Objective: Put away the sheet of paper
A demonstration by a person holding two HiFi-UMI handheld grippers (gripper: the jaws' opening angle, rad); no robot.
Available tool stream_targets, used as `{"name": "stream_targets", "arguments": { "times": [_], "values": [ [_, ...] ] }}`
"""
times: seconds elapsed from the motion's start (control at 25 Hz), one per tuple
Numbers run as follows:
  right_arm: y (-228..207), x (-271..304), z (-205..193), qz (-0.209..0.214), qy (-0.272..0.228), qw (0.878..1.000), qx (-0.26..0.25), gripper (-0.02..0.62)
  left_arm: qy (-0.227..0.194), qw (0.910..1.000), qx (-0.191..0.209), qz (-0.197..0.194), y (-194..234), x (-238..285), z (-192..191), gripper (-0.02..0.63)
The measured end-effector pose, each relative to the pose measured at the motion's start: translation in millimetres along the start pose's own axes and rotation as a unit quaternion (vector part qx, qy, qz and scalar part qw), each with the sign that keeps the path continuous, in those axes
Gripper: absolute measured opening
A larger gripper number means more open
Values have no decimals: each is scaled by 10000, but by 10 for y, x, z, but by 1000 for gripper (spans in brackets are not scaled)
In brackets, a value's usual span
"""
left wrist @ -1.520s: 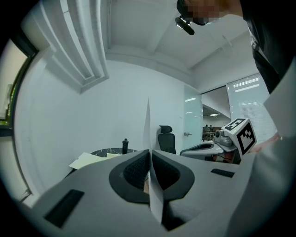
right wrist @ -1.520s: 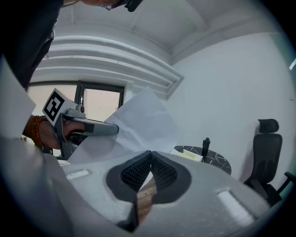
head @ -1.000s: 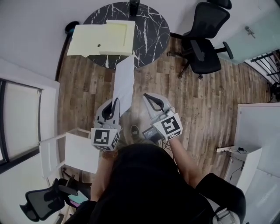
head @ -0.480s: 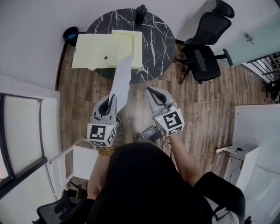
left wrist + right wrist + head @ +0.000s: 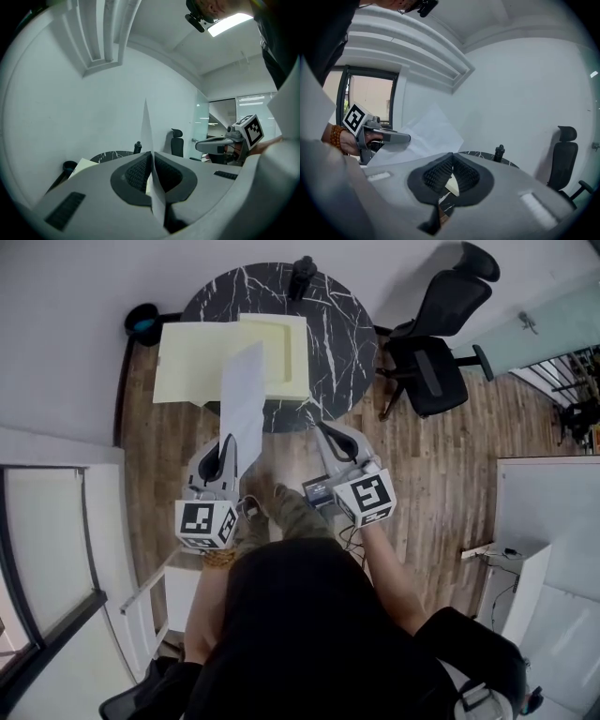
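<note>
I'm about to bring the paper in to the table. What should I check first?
1. Sheet of paper held by left gripper: ok, fingers closed on its lower edge.
2. Right gripper free: ok, shut with nothing in it.
3. Yellow folder lying open on the table: ok.
4. Sheet's far end over the folder: cannot tell; they overlap in the head view, but height is unclear.
5. Office chair out of the way: ok, off to the table's right.
</note>
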State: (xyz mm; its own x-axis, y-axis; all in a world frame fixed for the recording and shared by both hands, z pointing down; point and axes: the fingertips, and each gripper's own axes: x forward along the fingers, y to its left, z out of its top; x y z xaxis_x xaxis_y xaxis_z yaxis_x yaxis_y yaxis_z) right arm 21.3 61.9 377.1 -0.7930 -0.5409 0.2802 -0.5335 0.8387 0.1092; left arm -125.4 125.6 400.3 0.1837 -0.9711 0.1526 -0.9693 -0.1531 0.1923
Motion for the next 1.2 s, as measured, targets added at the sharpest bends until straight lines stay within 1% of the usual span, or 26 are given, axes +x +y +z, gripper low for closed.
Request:
{"name": "stream_targets", "arguments": {
  "times": [0.16, 0.28, 0.52, 0.64, 0.76, 0.92, 1.04, 1.12, 1.2],
  "values": [
    [-256, 277, -139, 21, 48, 9999, 153, -2, 218, 9998, -28, 1, 120, 317, -148, 11],
    [-499, 541, -192, 101, 52, 9995, 288, -2, 398, 9992, 19, -10, 181, 653, -164, 11],
    [-1087, 986, -165, 242, -132, 9984, 485, -2, 675, 9972, 316, -61, 190, 1359, -72, 11],
    [-1351, 1214, -206, 363, -126, 9983, 436, -2, 705, 9966, 412, -101, 181, 1699, 1, 11],
    [-1504, 1366, -233, 406, -130, 9981, 446, -2, 685, 9962, 531, -107, 202, 1904, 37, 11],
    [-1682, 1385, -329, 392, 115, 9991, 110, -2, 697, 9968, 379, -115, 175, 2166, -59, 11],
    [-1792, 1426, -417, 409, 232, 9987, 214, -2, 711, 9967, 338, -176, 189, 2335, -115, 11],
    [-1847, 1458, -464, 382, 314, 9985, 229, -2, 709, 9964, 418, -220, 188, 2403, -125, 11],
    [-1888, 1515, -486, 325, 407, 9986, 124, -2, 671, 9959, 536, -274, 189, 2465, -92, 11]
  ]
}}
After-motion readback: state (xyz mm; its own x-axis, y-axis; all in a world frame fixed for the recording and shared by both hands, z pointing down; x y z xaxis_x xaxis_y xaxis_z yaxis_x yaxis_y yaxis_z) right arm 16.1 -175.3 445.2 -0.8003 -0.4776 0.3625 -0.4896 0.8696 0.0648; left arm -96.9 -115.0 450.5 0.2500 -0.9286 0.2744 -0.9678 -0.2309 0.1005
